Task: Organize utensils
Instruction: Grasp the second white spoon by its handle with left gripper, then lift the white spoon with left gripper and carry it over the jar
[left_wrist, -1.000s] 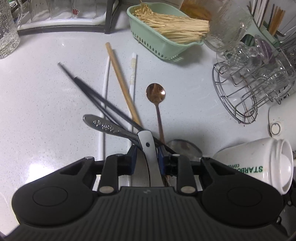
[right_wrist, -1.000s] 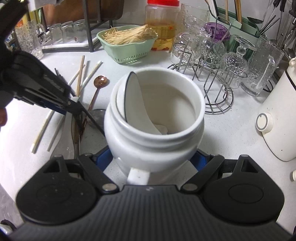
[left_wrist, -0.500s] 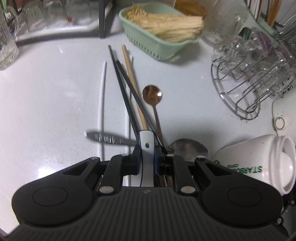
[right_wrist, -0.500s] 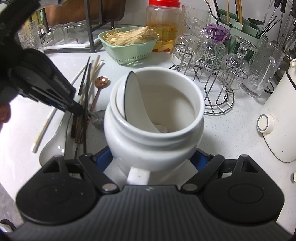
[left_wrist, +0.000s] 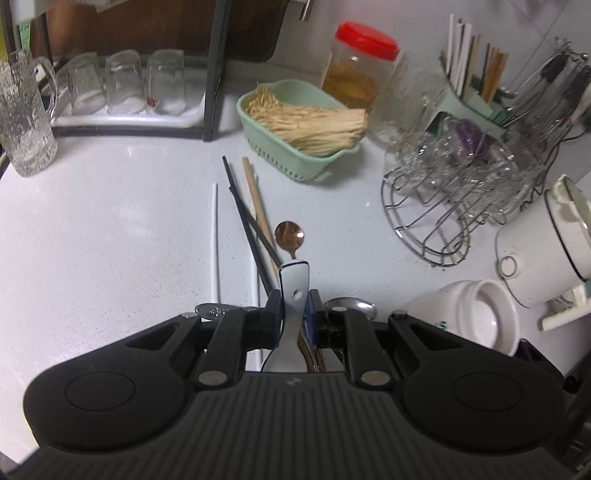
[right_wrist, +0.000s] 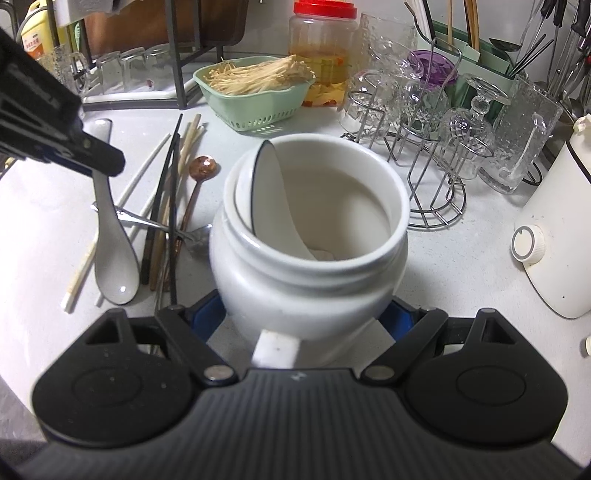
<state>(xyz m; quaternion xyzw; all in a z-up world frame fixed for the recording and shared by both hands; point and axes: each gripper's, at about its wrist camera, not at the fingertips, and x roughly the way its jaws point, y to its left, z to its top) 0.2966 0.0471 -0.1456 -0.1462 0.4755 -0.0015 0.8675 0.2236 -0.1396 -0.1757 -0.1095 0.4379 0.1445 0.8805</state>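
Legible text is scarce. The yellow bottle (right_wrist: 37, 35) at the top left of the right wrist view carries a red label with white characters — too small to read. One upturned glass (left_wrist: 165, 82) on the rack in the left wrist view bears a small red mark — not decipherable. No other text, number or sign can be read.
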